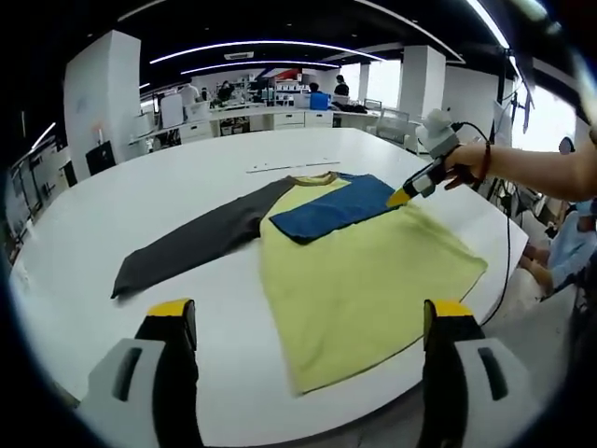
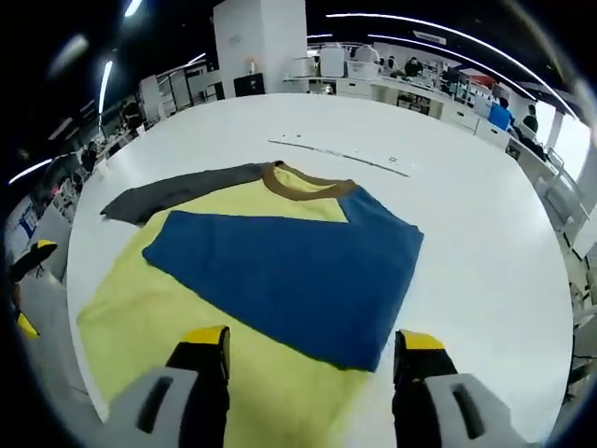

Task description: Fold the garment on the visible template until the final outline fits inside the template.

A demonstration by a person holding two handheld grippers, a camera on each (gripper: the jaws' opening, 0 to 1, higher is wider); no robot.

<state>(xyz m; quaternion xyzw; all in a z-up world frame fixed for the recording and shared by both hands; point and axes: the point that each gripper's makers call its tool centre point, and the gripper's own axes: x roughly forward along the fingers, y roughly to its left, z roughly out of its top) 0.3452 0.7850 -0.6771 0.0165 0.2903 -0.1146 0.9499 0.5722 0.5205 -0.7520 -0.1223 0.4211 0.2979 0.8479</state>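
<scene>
With both my left claw point(image 1: 308, 322) and right claw point(image 2: 311, 350) apart and empty, the garment point(image 1: 359, 271) lies on the desk point(image 1: 168, 196), blue sleeve point(image 2: 280, 271) folded in, grey sleeve point(image 1: 196, 241) and body remaining.

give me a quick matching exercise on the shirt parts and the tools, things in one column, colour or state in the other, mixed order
Things:
1. blue sleeve
2. grey sleeve
3. collar
4. left tool

States:
a. brown band at the neck
b. stretched flat out to the side on the table
c. folded across the yellow body
d. jaws apart, holding nothing

Pairs: 1-c, 2-b, 3-a, 4-d
</scene>
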